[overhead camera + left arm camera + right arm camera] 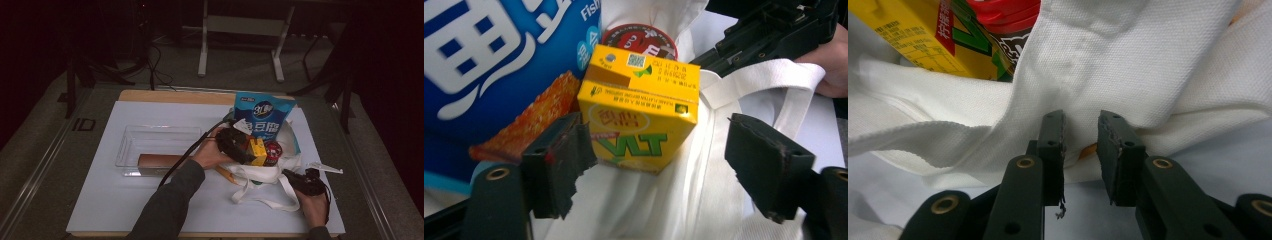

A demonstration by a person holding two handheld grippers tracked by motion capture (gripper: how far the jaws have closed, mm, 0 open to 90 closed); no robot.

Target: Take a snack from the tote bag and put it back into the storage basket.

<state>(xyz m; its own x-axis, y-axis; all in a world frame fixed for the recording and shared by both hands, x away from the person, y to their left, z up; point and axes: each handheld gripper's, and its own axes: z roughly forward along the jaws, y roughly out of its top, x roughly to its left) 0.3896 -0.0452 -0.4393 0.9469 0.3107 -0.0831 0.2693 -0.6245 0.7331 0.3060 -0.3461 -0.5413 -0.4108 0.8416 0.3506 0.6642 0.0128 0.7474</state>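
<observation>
Canvas of a white tote bag (pixel 260 172) lies crumpled on the pale table cover (pixel 125 200), right of centre, its straps trailing toward the near edge. Inside its mouth stands a yellow drink carton (pixel 258 151), with a dark round red-topped tub (pixel 273 152) just to its right and a tall blue snack pouch (pixel 263 120) rising behind both at the far side.

The left gripper (pixel 651 165) hovers at the bag's mouth, its jaws spread wide and clear of the carton (pixel 641 117): the left pad sits just beside the carton's lower corner, the right pad is well apart over white cloth. The carton leans against the pouch (pixel 499 60), with the tub (pixel 639 40) behind it.

The right gripper (pixel 1082 145), seen in the high view at the near right of the bag (pixel 306 181), has its jaws drawn close together on a fold of the bag's cloth (pixel 1128 65); whether the pads actually pinch it I cannot tell.

A clear plastic tray (pixel 150 137) lies to the left, holding a brown cylinder (pixel 160 160).
</observation>
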